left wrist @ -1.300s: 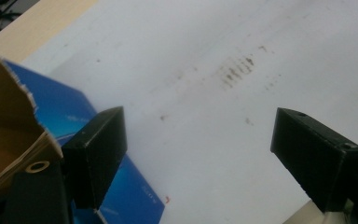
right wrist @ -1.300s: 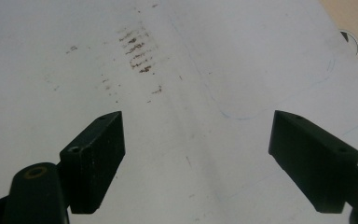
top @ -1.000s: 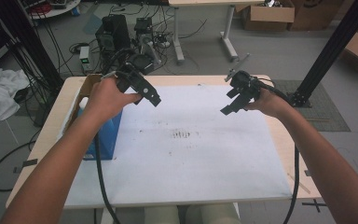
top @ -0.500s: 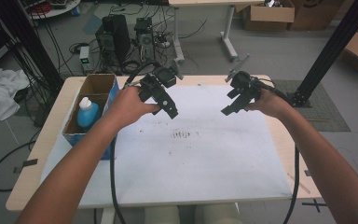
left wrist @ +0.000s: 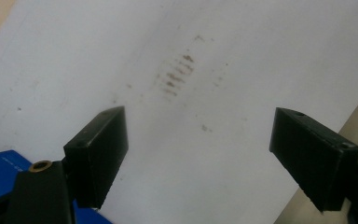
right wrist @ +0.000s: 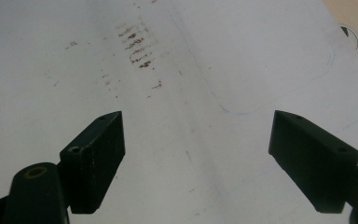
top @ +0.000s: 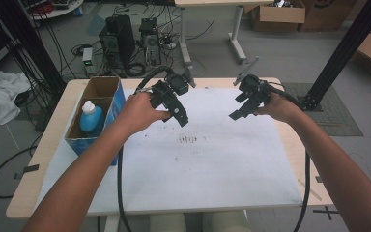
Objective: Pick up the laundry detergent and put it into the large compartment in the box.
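High view: both hands hover over the white sheet on the surface, left hand-held gripper centre-left of frame, right hand-held gripper centre-right, neither holding anything. Nearest thing to work on is the blue bottle, upright in the cardboard box at left of frame, just beside the left forearm. Likely step: reach for that bottle; do it well by swinging the left one back over the box, coming down along the bottle's body, and closing below the cap. Left gripper view: jaws wide apart, nothing between; brown smudges upper centre, blue box corner lower left. Right gripper view: jaws wide apart too; it catches a faint pencilled curve that the high view is too coarse to show.
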